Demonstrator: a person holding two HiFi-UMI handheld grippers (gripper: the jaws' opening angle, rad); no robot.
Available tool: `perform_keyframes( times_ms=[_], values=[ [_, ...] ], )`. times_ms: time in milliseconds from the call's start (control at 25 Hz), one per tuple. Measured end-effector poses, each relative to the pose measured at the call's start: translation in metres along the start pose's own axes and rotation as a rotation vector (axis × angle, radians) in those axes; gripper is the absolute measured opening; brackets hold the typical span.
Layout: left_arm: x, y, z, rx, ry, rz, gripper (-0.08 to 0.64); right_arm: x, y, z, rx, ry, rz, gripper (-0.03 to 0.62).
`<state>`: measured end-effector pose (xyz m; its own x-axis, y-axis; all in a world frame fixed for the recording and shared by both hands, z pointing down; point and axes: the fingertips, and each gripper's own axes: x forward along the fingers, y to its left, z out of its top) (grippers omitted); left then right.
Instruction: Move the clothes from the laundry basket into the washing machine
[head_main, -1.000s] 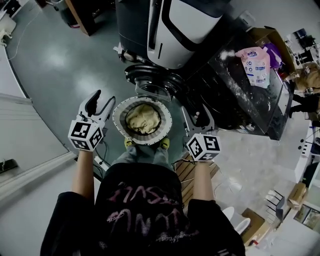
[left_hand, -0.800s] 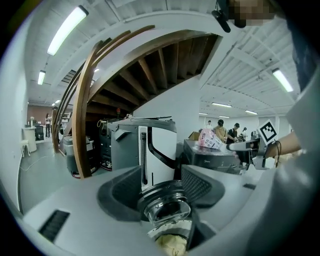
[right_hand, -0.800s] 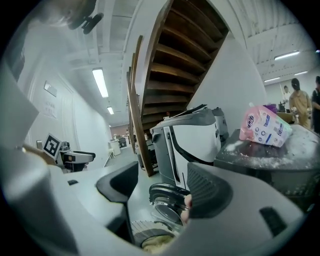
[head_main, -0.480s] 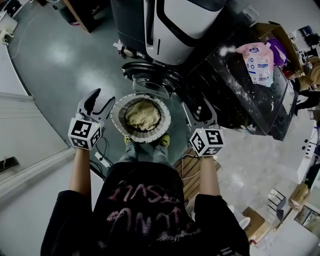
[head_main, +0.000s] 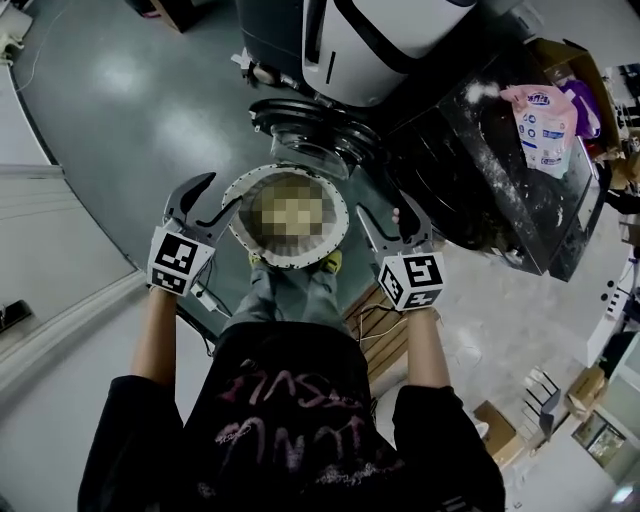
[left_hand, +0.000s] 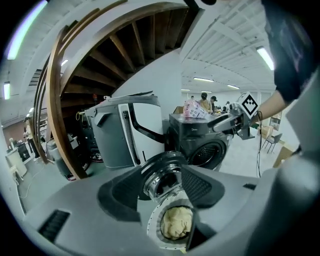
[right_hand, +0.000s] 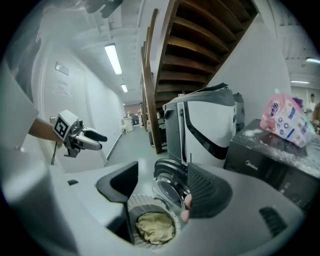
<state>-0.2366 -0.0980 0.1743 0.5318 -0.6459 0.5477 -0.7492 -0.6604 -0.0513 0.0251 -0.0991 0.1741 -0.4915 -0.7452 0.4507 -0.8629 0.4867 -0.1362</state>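
Note:
A round laundry basket with a white rim (head_main: 237, 228) stands on the floor at the person's feet, and a yellowish cloth (left_hand: 175, 222) (right_hand: 155, 226) lies bunched inside it. Just beyond it hangs the swung-open glass door (head_main: 310, 150) (left_hand: 162, 180) of the black washing machine (head_main: 480, 190) (left_hand: 202, 145). My left gripper (head_main: 215, 195) (left_hand: 160, 195) is beside the basket's left rim, jaws open and empty. My right gripper (head_main: 385, 215) (right_hand: 162, 192) is at the right rim, also open and empty. In the head view a mosaic patch covers the cloth.
A tall white and grey appliance (head_main: 370, 50) stands behind the door. A pink detergent bag (head_main: 545, 120) lies on top of the black machine. Wooden slats (head_main: 380, 340) and cables lie by the person's right foot. A wooden staircase (right_hand: 200, 45) rises behind. Boxes (head_main: 500, 430) sit at lower right.
Both grippers have sunk and drawn in against the two sides of the basket rim. The left one has rolled. Their jaws stay as wide as before.

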Motion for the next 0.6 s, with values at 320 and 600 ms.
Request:
perform_keyframes(
  times_ms=[320, 600],
  values=[
    [0.029, -0.016, -0.043, 0.075, 0.099, -0.117, 0.262, 0.037, 0.012, -0.042, -0.045, 0.124, 0.079, 0.318],
    [0.050, -0.017, -0.074, 0.148, 0.192, -0.179, 0.261, 0.061, 0.019, -0.079, -0.080, 0.208, 0.139, 0.319]
  ],
)
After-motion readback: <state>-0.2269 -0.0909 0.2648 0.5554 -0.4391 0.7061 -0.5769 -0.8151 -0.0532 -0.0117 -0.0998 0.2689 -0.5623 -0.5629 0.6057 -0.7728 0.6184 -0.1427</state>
